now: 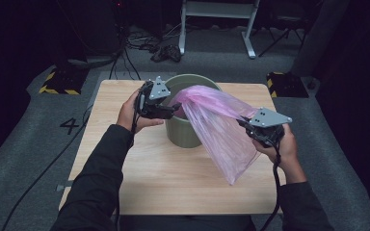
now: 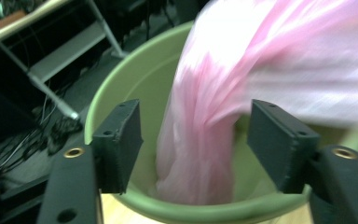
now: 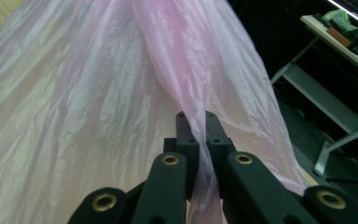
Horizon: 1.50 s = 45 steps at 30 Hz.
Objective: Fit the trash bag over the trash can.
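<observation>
The thin, wrinkled, see-through pink bag (image 1: 219,127) drapes from the green bin (image 1: 183,132); its end inside is hidden. The right gripper (image 3: 198,123) jaws pinch it; the left gripper (image 2: 196,140) jaws stand wide.

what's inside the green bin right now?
One end of the pink plastic bag hangs into the green bin; the rest drapes out to the right gripper. The bag hides the bin's bottom.

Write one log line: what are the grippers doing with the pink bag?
left gripper: open, jaws either side of pink plastic bag in green bin | right gripper: shut on bag outside bin
</observation>
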Tool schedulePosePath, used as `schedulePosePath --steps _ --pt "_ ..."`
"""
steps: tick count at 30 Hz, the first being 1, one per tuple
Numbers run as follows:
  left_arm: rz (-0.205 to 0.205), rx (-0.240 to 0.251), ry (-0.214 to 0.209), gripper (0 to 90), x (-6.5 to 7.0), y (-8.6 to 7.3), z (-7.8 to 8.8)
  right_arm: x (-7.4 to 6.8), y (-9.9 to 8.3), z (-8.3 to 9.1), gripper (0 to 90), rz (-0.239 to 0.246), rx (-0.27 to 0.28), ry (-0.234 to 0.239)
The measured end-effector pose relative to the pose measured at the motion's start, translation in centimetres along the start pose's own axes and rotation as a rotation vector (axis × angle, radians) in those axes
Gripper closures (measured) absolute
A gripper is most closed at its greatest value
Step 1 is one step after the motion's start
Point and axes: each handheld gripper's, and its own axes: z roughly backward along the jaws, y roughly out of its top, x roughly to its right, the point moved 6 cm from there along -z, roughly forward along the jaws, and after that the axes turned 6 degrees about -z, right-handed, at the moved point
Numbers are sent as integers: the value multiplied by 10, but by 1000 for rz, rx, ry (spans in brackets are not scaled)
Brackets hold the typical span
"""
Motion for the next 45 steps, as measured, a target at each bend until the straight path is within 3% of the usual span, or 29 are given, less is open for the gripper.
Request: schedulePosePath --steps 3,7,12,16,18,23,26,33,36,38,41,45 --pt "26 58 -18 282 3 9 8 4 3 4 890 -6 3 -1" --pt "-4 90 -77 264 22 23 8 2 8 5 888 2 9 2" --pt "-65 71 -160 254 53 38 -5 -3 17 3 880 19 17 5" --pt "-112 33 -169 290 69 43 -19 -8 25 2 879 33 26 9" --pt "-127 19 -164 356 72 44 -23 -12 29 1 879 37 32 19" --pt "-160 -33 -110 564 72 39 -30 -19 35 -2 876 50 36 31" --pt "-212 -43 -65 679 68 37 -29 -22 37 -3 866 51 39 46" --pt "-214 -42 -62 885 59 29 -23 -27 39 -8 793 40 58 55" --pt "-217 -44 -56 900 56 27 -22 -29 39 -9 733 40 64 62" --pt "-218 -51 -45 900 53 26 -21 -29 40 -9 596 32 78 45" --pt "-199 -53 -38 900 47 22 -19 -27 39 -7 465 2 90 48" --pt "-174 -48 -38 900 39 18 -16 -24 32 1 379 -28 112 65"
